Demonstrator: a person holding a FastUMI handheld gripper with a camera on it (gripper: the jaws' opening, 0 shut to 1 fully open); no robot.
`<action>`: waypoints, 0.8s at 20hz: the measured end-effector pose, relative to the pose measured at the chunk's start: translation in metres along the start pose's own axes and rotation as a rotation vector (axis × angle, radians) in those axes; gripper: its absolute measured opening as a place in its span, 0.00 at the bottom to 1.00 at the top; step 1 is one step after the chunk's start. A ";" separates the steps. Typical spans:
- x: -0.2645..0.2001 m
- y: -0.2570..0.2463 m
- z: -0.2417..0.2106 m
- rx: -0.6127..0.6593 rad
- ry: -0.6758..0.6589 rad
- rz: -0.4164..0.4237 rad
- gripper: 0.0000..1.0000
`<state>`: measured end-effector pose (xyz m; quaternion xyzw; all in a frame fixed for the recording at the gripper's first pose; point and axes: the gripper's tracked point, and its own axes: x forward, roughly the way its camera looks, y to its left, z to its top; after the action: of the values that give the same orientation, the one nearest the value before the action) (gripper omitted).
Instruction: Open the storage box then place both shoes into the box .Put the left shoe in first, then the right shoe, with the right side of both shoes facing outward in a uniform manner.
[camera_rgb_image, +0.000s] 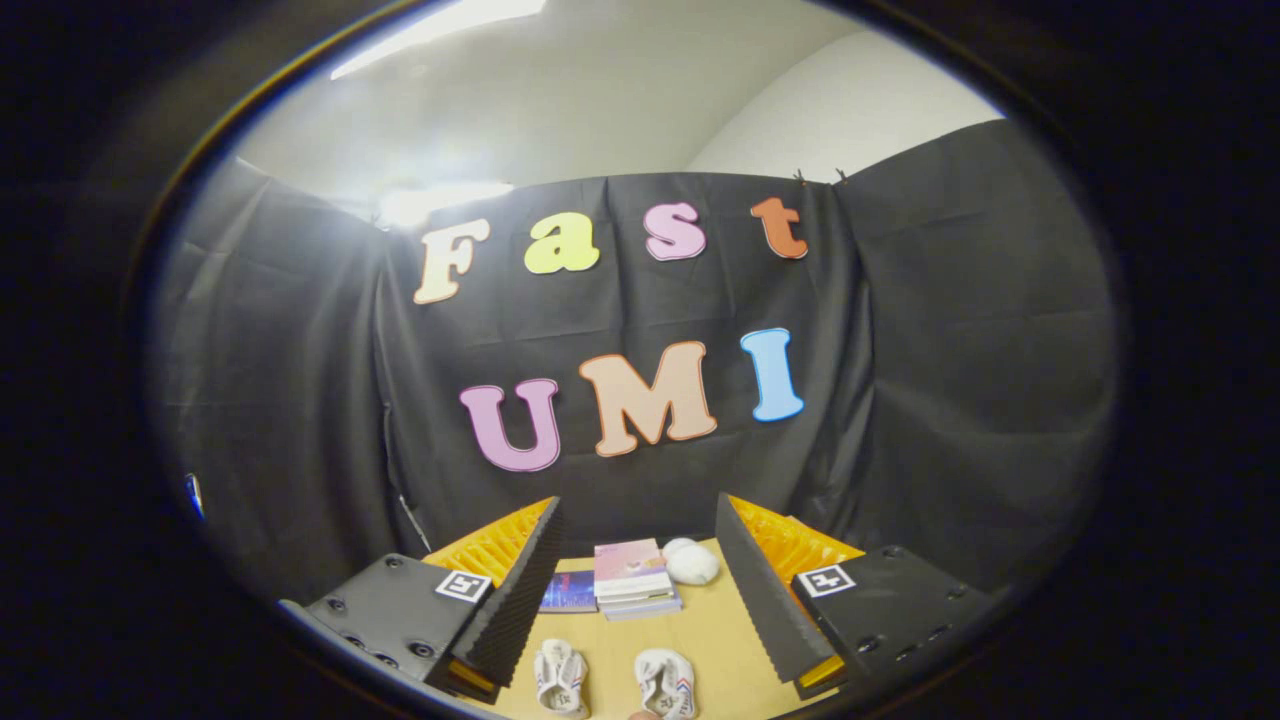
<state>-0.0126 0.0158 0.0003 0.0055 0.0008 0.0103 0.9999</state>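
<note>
**Gripper hovering wide open above the two shoes**

The gripper (635, 610) is hanging over a tan table (715, 630) with its two fingers spread wide, gripping nothing; the whole gap between the ribbed pads is lying open. Taking the middle of that gap as the clock centre, the pair of white shoes is sitting at about 6 o'clock, near the table's front edge: the left-hand shoe (560, 678) just inside the left finger's tip, the right-hand shoe (667, 683) beside it, a strip of bare table separating them. Which one is the left shoe is hard to say, as both are cut off low in the fisheye view. At 12 o'clock a stack of books (633, 578) is resting near the far edge, a dark book (569, 592) lying at its left and a white round thing (691, 563) touching or nearly touching its right. Bare tabletop is stretching between the shoes and the books.
</note>
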 end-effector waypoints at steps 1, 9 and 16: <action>-0.001 0.000 -0.002 0.001 0.002 0.003 0.95; 0.003 0.012 -0.013 0.008 0.027 0.034 0.95; 0.023 0.044 -0.050 0.133 0.088 0.111 0.95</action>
<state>0.0097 0.0608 -0.0497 0.0713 0.0448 0.0661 0.9943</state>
